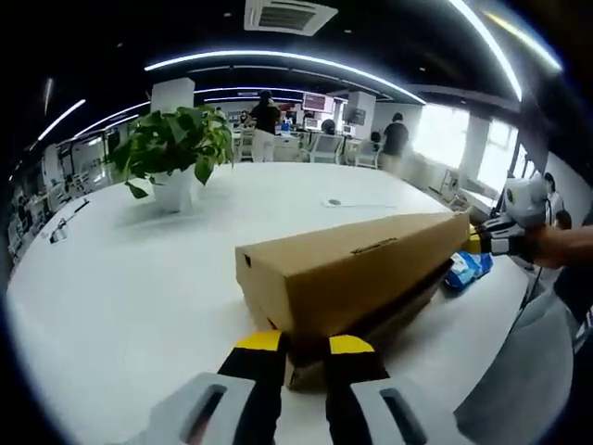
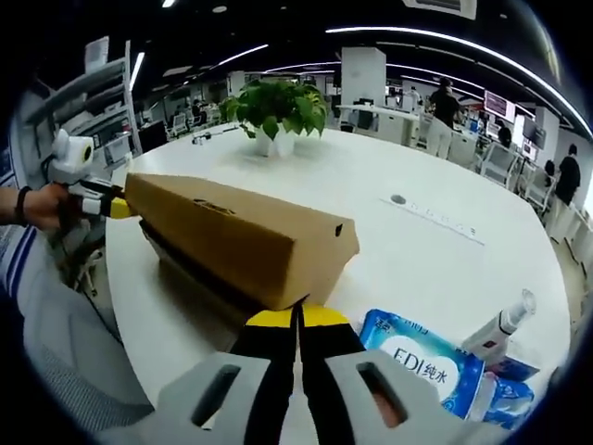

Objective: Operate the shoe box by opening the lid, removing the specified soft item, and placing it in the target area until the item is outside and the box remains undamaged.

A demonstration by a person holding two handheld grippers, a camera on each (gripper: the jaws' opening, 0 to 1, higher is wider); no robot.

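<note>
The long brown cardboard shoe box (image 1: 357, 269) lies on the round white table (image 1: 139, 278), its lid (image 2: 241, 236) lifted ajar. The left hand-held gripper (image 1: 304, 345) pinches the lid's edge at one end with a narrow gap; the right hand-held gripper (image 2: 298, 320), jaws pressed together, grips the opposite end. This looks like the lid-opening step; next comes an even lift so the cardboard doesn't tear. The box's inside stays hidden, so the soft item can't be made out. Blue tissue packs (image 2: 435, 366) lie beside the box.
</note>
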